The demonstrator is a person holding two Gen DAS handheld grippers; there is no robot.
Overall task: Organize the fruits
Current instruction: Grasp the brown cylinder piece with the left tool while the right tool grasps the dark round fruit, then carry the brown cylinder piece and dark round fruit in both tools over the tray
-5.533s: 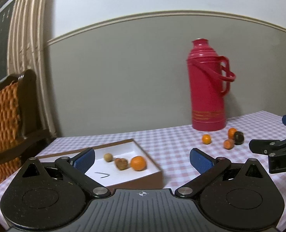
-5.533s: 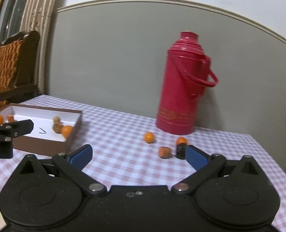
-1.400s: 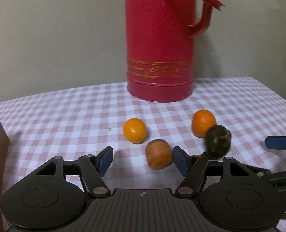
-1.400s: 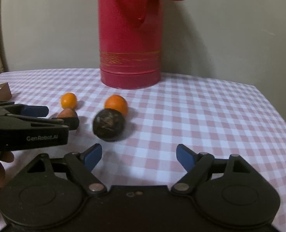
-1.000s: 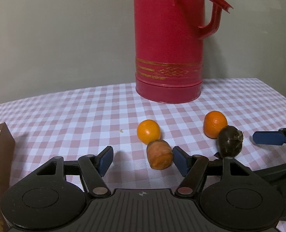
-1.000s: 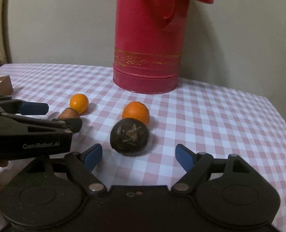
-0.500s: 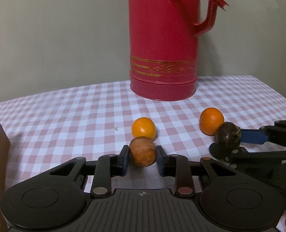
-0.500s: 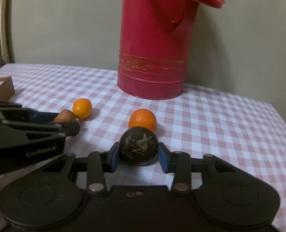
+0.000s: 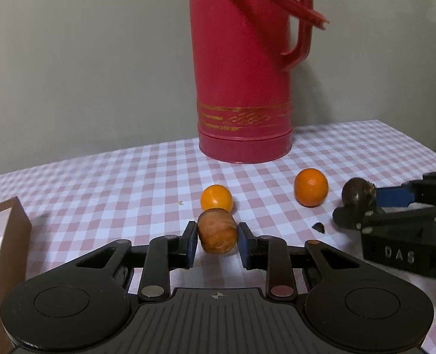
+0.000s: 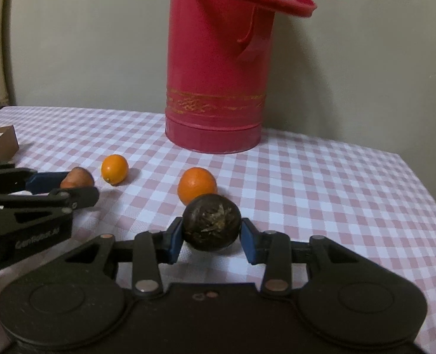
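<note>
My left gripper [image 9: 217, 237] is shut on a brownish-orange fruit [image 9: 217, 231], its blue pads pressing both sides just above the checked cloth. My right gripper [image 10: 211, 236] is shut on a dark round fruit [image 10: 211, 221] in the same way. Each gripper shows in the other's view: the right gripper [image 9: 354, 205] with the dark fruit [image 9: 358, 194] at the right, the left gripper [image 10: 70, 183] with the brownish fruit [image 10: 77, 177] at the left. A small orange [image 9: 216, 197] [image 10: 114, 168] and a larger orange [image 9: 310, 187] [image 10: 197, 184] lie loose on the cloth just behind the held fruits.
A tall red thermos [image 9: 243, 88] [image 10: 218, 82] stands behind the fruits near the wall. A brown box [image 9: 9, 236] [image 10: 2, 140] with white lining and some fruit inside sits at the left. The table's right edge [image 10: 424, 194] is close.
Both grippers came in toward the loose fruits with jaws wide, then closed: the left one on the brownish-orange fruit, the right one on the dark fruit. In the last half second both fruits stay gripped.
</note>
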